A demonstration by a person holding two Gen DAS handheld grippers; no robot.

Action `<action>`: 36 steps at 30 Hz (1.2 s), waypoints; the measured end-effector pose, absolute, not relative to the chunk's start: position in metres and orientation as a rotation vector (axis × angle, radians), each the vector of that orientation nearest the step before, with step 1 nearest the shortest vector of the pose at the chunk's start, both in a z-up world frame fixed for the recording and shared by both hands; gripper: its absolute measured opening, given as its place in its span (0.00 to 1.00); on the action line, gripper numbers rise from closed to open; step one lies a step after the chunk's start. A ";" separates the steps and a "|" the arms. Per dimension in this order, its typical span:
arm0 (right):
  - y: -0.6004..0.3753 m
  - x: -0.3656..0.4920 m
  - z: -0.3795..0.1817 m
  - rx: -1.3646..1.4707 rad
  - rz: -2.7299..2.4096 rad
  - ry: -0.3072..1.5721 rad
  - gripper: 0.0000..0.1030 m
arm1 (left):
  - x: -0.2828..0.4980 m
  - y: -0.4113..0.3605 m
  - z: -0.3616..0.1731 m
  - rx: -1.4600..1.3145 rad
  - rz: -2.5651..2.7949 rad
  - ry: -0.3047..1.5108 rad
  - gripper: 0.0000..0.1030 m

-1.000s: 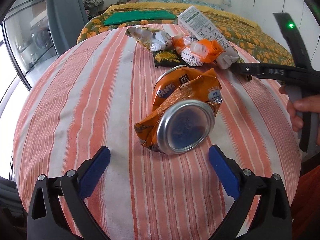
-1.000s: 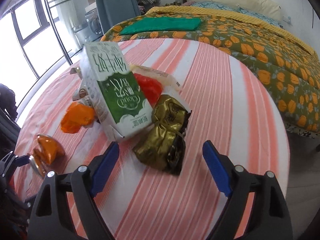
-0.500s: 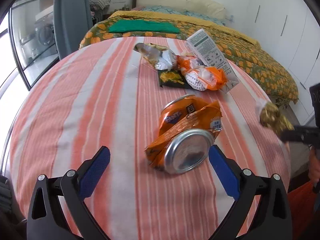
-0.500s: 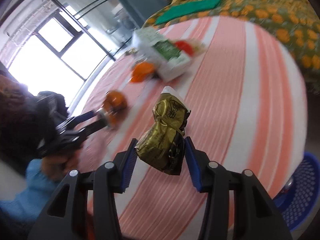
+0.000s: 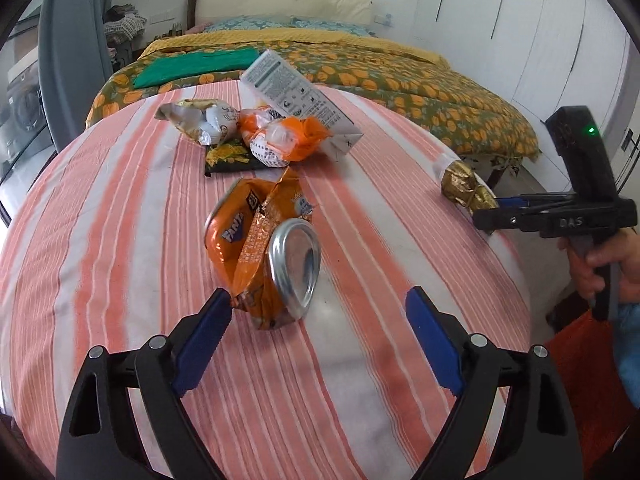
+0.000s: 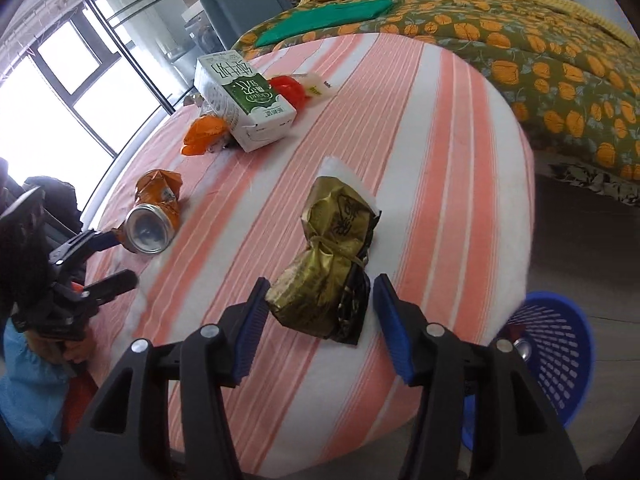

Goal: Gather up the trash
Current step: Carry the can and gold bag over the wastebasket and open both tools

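Observation:
A crushed orange Fanta can (image 5: pixel 260 248) lies on the striped round table (image 5: pixel 120 220), just ahead of my left gripper (image 5: pixel 320 300). That gripper's jaws are wide and closing, the left pad (image 5: pixel 200 336) close to the can's torn edge, nothing gripped. Over the table's edge, a crumpled gold wrapper (image 6: pixel 328 264) sits between the pads of my right gripper (image 6: pixel 321 284). Its jaws are opening and a gap shows at the right pad (image 6: pixel 394 320). The left wrist view shows the same gold wrapper (image 5: pixel 460 188) at the tip of the right gripper (image 5: pixel 486 216).
A white and green milk carton (image 6: pixel 244 100) and orange wrappers (image 5: pixel 280 140) lie in a heap at the table's far side. A blue mesh basket (image 6: pixel 560 352) stands on the floor below the table edge. A bed (image 5: pixel 400 76) lies beyond.
My right gripper shut on the gold wrapper, carried it from beside the carton toward the table edge above the basket, and now stands wider. My left gripper drew closer to the can.

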State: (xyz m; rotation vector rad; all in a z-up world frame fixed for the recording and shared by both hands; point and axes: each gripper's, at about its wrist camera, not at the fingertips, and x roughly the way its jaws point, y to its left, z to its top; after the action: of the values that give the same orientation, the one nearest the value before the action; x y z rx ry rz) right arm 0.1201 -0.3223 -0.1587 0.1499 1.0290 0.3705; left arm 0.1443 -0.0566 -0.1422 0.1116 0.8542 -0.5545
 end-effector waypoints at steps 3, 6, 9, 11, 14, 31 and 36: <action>-0.321 0.117 -0.158 0.104 0.321 1.017 0.66 | 0.148 -0.044 -0.135 0.096 -0.494 0.817 0.95; -0.321 0.118 -0.157 0.085 0.294 1.009 0.67 | 0.164 -0.035 -0.134 0.079 -0.441 0.815 0.95; -0.316 0.119 -0.153 0.065 0.292 0.999 0.67 | 0.183 -0.035 -0.140 0.081 -0.443 0.838 0.95; -0.310 0.118 -0.151 0.064 0.316 0.995 0.67 | 0.192 -0.036 -0.143 0.092 -0.446 0.841 0.95; -0.302 0.121 -0.154 0.053 0.315 0.998 0.67 | 0.198 -0.041 -0.146 0.100 -0.474 0.835 0.95; -0.306 0.111 -0.146 0.102 0.339 0.960 0.38 | 0.178 -0.054 -0.140 0.072 -0.484 0.821 0.60; -0.337 0.105 -0.128 0.129 0.314 0.940 0.38 | 0.168 -0.080 -0.129 0.062 -0.503 0.830 0.59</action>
State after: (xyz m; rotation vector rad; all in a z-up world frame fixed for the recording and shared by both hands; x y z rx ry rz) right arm 0.1050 -0.3374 -0.1281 0.1286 0.9401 0.3140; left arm 0.1676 -0.0802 -0.1287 0.0616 0.8303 -0.5032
